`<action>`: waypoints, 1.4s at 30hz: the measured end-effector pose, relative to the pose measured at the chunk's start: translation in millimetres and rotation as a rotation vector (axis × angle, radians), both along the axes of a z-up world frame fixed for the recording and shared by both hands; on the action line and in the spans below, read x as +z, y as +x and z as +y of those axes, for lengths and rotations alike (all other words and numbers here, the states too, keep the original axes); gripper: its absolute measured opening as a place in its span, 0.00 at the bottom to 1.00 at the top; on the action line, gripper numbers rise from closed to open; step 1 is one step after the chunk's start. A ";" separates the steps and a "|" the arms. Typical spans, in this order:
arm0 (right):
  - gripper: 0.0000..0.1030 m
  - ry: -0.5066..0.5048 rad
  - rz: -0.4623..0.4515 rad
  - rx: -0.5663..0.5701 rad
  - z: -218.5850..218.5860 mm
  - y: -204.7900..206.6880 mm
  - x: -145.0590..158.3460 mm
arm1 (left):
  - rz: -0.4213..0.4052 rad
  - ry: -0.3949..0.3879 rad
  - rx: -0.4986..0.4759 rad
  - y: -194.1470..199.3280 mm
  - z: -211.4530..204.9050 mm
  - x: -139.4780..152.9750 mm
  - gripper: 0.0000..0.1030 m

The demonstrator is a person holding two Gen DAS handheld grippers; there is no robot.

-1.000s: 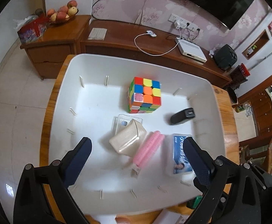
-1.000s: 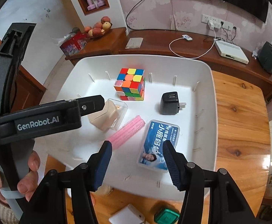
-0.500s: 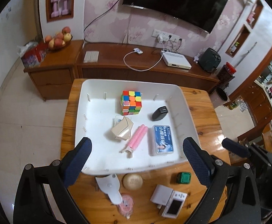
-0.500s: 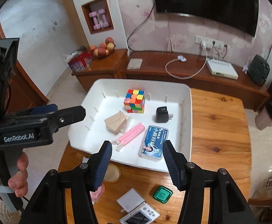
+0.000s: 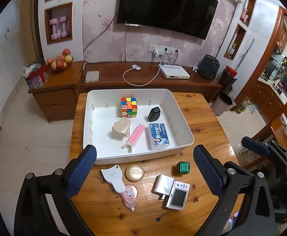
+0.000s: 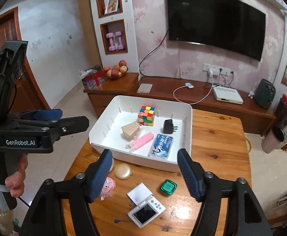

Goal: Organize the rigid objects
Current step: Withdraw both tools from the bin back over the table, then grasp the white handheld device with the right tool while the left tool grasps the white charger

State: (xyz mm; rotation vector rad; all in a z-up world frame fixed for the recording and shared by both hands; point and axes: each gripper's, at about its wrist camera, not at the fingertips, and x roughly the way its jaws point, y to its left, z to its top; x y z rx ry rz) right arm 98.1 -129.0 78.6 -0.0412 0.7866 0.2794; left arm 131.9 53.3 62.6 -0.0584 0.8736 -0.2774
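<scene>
A white tray (image 5: 184, 125) (image 6: 188, 137) on the wooden table holds a Rubik's cube (image 5: 129, 107) (image 6: 146, 115), a black charger (image 5: 154, 114), a beige box (image 5: 121, 127), a pink roller (image 5: 136, 134) and a blue card case (image 5: 158, 136). In front of the tray lie a white scraper (image 5: 113, 176), a gold round tin (image 5: 135, 172) (image 6: 123, 171), a green box (image 5: 183, 167) (image 6: 168, 187), a white adapter (image 5: 163, 183) and a small camera (image 5: 177, 194) (image 6: 146, 212). My left gripper (image 5: 143, 169) and right gripper (image 6: 145, 174) are open, empty and high above the table.
A wooden TV cabinet (image 5: 143, 78) stands behind the table with a router (image 5: 175, 72), a cable and a fruit bowl (image 5: 60, 61). A bin (image 5: 224, 104) stands right of the table. A pink tape dispenser (image 5: 130, 194) lies at the near edge.
Both grippers have risen and pulled back from just over the tray. The whole table and the loose items in front of the tray have come into view. Both stay open.
</scene>
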 end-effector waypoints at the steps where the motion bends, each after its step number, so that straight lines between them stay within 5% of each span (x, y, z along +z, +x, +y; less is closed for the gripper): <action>1: 0.75 0.001 -0.012 -0.009 -1.9 -7.4 -2.2 | -0.015 0.002 -0.001 -6.7 -1.4 -1.3 0.96; 9: 0.76 0.024 0.028 -0.086 -12.6 -48.5 -69.6 | -0.087 -0.025 0.011 -44.6 -9.4 -34.8 0.99; 15: 0.76 0.009 0.158 -0.156 -10.2 -45.4 -144.1 | -0.001 -0.078 0.051 -41.2 -16.3 -84.7 0.99; 21: 0.76 0.007 0.245 -0.203 -1.9 -41.4 -191.0 | 0.007 -0.006 0.078 -36.8 -23.6 -110.6 0.99; 42: 0.76 0.034 0.364 -0.258 5.6 -14.6 -221.6 | 0.094 0.025 0.091 -9.5 -27.7 -151.5 0.99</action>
